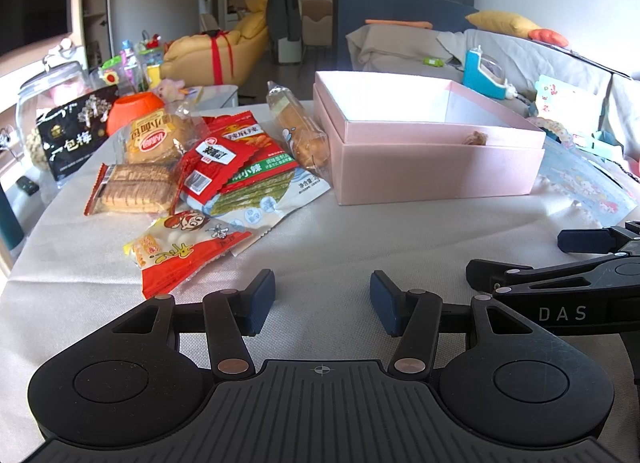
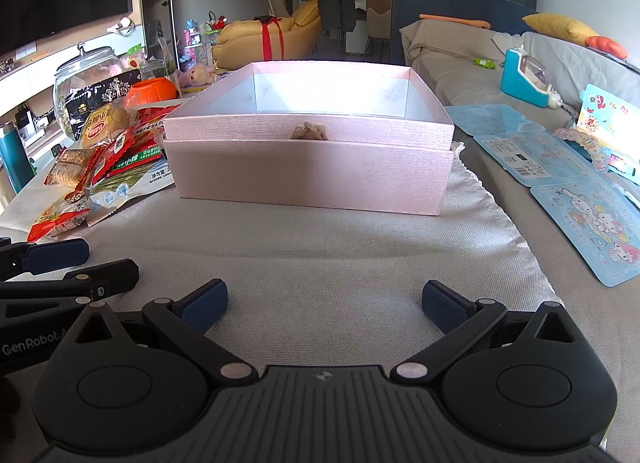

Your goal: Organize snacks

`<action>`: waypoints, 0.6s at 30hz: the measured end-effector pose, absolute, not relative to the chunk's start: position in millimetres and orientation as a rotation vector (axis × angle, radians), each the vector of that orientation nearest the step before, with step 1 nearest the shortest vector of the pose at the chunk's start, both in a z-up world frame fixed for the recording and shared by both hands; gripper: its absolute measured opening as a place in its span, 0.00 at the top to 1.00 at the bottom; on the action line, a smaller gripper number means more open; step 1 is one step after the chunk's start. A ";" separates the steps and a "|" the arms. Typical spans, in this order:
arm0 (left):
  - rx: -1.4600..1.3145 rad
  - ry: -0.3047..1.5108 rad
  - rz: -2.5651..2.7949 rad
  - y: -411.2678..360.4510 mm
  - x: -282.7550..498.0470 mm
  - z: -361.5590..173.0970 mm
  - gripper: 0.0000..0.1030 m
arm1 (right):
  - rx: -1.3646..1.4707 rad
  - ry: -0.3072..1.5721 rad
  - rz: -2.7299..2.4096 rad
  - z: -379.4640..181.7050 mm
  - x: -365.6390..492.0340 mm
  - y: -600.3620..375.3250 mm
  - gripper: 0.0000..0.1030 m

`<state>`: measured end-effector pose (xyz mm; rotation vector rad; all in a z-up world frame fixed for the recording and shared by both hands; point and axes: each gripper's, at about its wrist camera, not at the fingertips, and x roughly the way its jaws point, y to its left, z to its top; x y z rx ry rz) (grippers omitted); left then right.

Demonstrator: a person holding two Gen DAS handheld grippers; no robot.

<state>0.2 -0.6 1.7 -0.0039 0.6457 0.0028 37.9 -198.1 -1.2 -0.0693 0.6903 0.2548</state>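
Pink card box sits dead centre at 12 o'clock from the right gripper, open-topped, nested in its own lid, with a small tan tuft on the front rim. Nothing shows inside it from either view. The right gripper hangs low over the beige cloth, jaws spread wide, nothing between the blue pads.

Over to the left gripper: jaws parted about halfway, empty too, low over the same cloth. Its neighbour's fingers poke in at 3 o'clock.

And the snacks, a heap at 10 to 11 o'clock from the left gripper, just left of the box. Nearest is a red and yellow packet. Behind it, a green and white bag with a red packet on top. At 10 o'clock, a biscuit pack; beyond that, a small bread bag. One clear-wrapped bread stick leans right against the box wall. Further back stand a black bag and a glass jar.
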 end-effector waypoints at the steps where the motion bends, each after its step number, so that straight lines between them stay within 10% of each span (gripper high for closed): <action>1: -0.004 0.646 0.003 -0.5 0.1 1.7 0.44 | -0.069 0.690 0.255 -1.2 38.0 -198.1 0.00; 18: -0.039 0.662 0.073 83.3 24.8 21.8 0.49 | -0.087 0.918 0.211 12.9 75.1 -183.1 0.00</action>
